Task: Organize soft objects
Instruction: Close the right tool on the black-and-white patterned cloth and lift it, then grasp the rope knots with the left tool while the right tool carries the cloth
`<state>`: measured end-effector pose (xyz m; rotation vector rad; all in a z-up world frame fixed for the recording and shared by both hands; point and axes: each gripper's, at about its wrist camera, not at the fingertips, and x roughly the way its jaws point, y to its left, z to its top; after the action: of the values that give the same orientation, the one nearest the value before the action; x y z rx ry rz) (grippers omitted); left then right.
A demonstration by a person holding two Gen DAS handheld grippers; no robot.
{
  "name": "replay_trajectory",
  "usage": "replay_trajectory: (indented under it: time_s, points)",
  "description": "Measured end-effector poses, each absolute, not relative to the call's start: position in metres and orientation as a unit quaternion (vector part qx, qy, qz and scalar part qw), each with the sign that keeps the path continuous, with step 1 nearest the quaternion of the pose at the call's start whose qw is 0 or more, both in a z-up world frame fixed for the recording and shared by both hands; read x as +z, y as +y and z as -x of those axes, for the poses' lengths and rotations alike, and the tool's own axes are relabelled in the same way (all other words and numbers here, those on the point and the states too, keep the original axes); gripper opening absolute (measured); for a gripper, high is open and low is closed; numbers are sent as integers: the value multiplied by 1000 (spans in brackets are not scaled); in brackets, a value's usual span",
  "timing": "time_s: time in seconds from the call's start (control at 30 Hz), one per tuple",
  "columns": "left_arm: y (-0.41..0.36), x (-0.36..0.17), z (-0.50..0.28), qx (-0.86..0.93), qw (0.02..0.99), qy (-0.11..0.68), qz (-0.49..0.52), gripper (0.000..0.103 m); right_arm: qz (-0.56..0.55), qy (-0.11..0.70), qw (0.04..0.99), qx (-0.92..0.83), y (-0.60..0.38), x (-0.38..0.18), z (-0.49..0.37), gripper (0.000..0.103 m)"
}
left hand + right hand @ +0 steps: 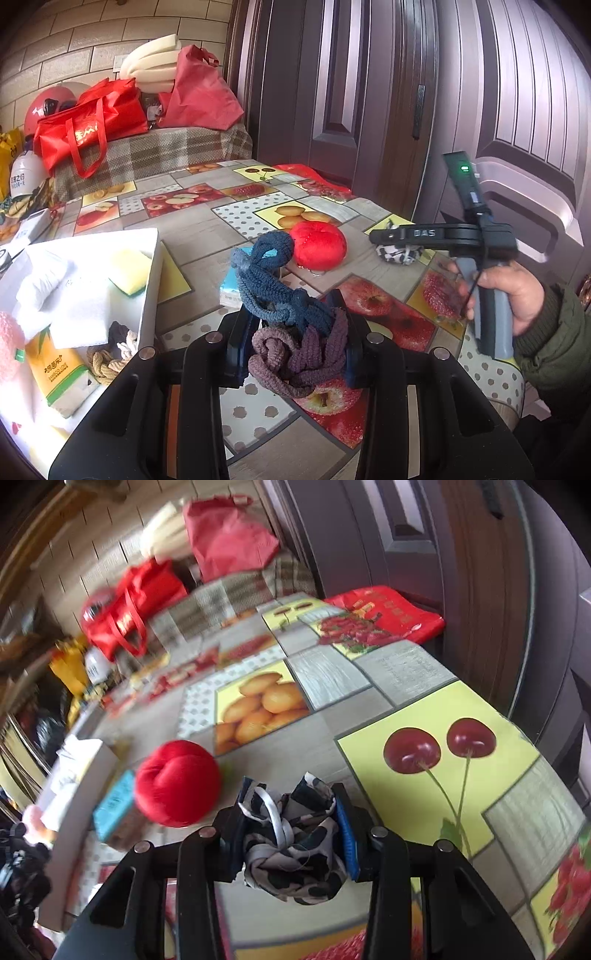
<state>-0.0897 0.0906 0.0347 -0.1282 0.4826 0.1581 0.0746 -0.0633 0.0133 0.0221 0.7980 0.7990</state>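
A table (207, 221) under a cloth printed with fruit fills the room's middle, a dark door (369, 92) behind it at twelve o'clock. At nine o'clock on the table sits a white box (153, 266) holding a yellow sponge (129, 271), white foam, a tissue pack (61, 373) and some knotted hair ties (110, 356). Near the centre lies a red cushion (319, 244) shaped like a fruit, with a blue packet (112, 805) just beside it at its eight o'clock.

The left gripper (295, 354) is pinched tight on a bundle of hair ties (291, 325), blue ones standing up over purple ones, held above the cloth. At three o'clock a hand (513, 295) in a green sleeve holds the right gripper (291, 845), whose pads press on a black-and-white scrunchie (295, 853) with a white ribbon, just beside the cushion at its four o'clock, near the printed cherries (439, 747).
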Motion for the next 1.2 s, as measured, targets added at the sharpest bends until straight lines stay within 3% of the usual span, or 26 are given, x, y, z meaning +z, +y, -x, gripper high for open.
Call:
replay_trajectory:
  time_s: [0.2, 1.2]
  points:
    - [88, 36, 94, 85, 967, 230, 61, 35, -53, 301, 856, 417, -77, 33, -28, 41]
    - [125, 62, 139, 145, 976, 141, 75, 36, 3, 280, 821, 498, -18, 54, 40, 41]
